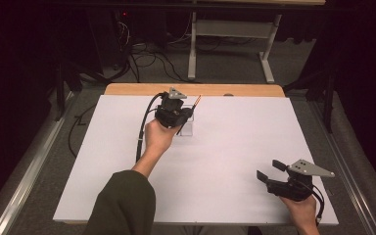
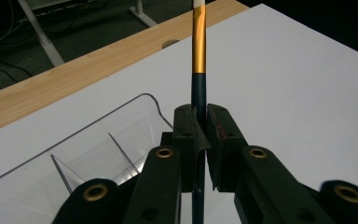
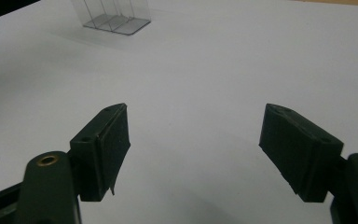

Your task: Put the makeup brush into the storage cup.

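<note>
Pencil (image 2: 198, 56) clamped in left gripper (image 2: 200, 135) beside clear divided tray (image 2: 88, 140); keep upright, lower into one compartment, right gripper (image 3: 193, 149) idle, jaws apart

white sheet (image 1: 225, 161) over wooden table (image 1: 127, 89) | grey-legged desk (image 1: 235, 29) behind | cables (image 1: 147, 58) on floor

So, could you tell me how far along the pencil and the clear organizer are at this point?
Done: the left tongs have shut on the pencil, gripping its dark end. In hand: they hold it beside the clear divided organizer, not inside it. Left, as I guess the goal: placing it into a compartment. The right tongs hang open over bare table.
</note>
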Demonstrator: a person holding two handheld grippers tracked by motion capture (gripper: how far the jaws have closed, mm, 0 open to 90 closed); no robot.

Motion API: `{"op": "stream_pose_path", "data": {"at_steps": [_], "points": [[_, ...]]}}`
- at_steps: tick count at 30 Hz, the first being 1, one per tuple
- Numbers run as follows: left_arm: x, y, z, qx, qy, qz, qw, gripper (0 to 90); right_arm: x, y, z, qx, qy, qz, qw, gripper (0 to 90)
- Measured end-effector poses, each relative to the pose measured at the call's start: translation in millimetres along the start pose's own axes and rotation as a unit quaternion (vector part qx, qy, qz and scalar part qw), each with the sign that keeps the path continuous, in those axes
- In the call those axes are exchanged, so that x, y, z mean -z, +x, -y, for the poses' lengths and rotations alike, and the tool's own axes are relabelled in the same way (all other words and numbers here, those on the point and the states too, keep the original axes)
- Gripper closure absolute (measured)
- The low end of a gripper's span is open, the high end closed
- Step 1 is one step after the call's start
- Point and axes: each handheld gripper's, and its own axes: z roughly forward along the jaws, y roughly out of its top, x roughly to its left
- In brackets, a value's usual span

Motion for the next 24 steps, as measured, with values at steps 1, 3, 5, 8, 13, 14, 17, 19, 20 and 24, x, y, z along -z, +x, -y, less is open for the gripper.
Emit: {"op": "stream_pose_path", "data": {"at_steps": [1,3,5,8,13,14,17,19,20,24], "points": [[-0.1,0.8,-0.1,0.001,-0.001,-0.001,1.0,82.6,-0.4,-0.2,0.3,-0.001,0.001,0.0,1.0,25.9],[-0.8,3.0,-0.4,0.004,-0.001,-0.003,1.0,82.6,-1.0,-0.9,0.7,-0.001,0.003,-0.001,1.0,25.9],[-1.4,5.0,-1.0,0.006,-0.001,-0.006,1.0,82.6,-0.8,-0.8,0.8,-0.004,0.003,-0.001,1.0,25.9],[-0.6,6.4,-4.1,0.005,-0.005,-0.005,1.0,82.6,-0.6,-1.4,0.8,-0.006,0.0,-0.002,1.0,25.9],[1.2,6.0,-9.7,0.0,-0.012,-0.006,0.9999,82.6,1.0,-2.2,1.2,-0.009,-0.002,-0.001,1.0,25.9],[1.5,6.0,-10.3,0.0,-0.015,-0.005,0.9999,82.6,0.9,-2.3,1.0,-0.009,-0.003,-0.002,1.0,25.9],[1.6,6.2,-10.1,0.001,-0.017,-0.006,0.9998,82.6,0.5,-1.1,0.7,-0.008,-0.001,-0.003,1.0,25.9],[1.9,7.1,-9.8,0.004,-0.02,-0.006,0.9998,82.6,0.2,-0.7,0.7,-0.007,-0.001,-0.003,1.0,25.9],[2.7,7.9,-9.9,0.008,-0.024,-0.006,0.9997,82.6,0.3,-0.8,0.7,-0.006,-0.002,-0.003,1.0,25.9],[5.8,10.9,-11.5,0.019,-0.036,-0.005,0.9992,82.6,0.7,-2.1,1.2,-0.014,-0.004,-0.003,0.9999,25.9]]}}
